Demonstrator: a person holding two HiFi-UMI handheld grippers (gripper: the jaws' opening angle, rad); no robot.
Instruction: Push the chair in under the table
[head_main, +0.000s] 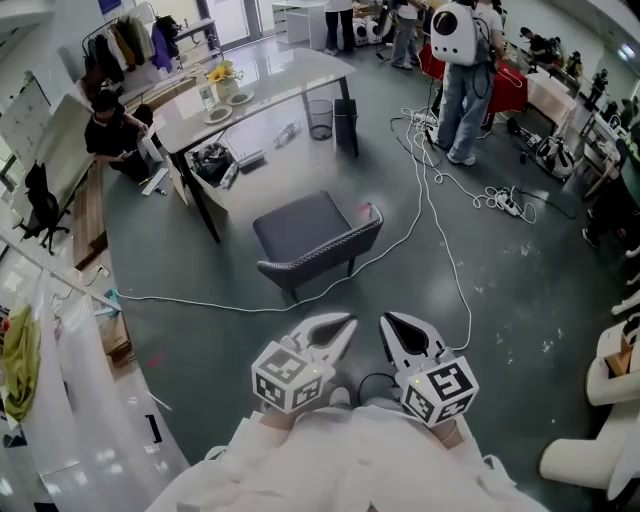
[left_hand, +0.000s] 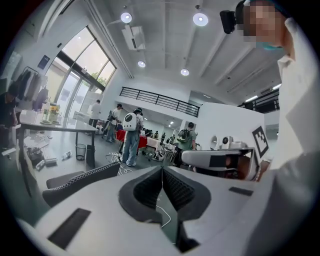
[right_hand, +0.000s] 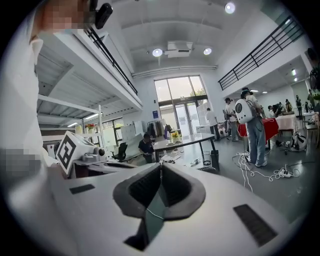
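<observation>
A dark grey padded chair (head_main: 315, 238) stands on the grey floor, pulled out from the white table (head_main: 262, 88), with its back toward me. The table carries dishes and a vase of yellow flowers. Both grippers are low in the head view, side by side, pointing at the chair and well short of it. My left gripper (head_main: 349, 321) is shut with nothing in it; its jaws meet at the tip (left_hand: 162, 170). My right gripper (head_main: 386, 319) is shut and empty too (right_hand: 161, 168). The chair's back (left_hand: 84, 179) shows at the left of the left gripper view.
A white cable (head_main: 430, 215) loops over the floor right of the chair and in front of it. A black wastebasket (head_main: 320, 118) stands by the table's right end. A person (head_main: 110, 135) sits at the table's left; others (head_main: 462, 75) stand behind. White seats (head_main: 600, 440) are at right.
</observation>
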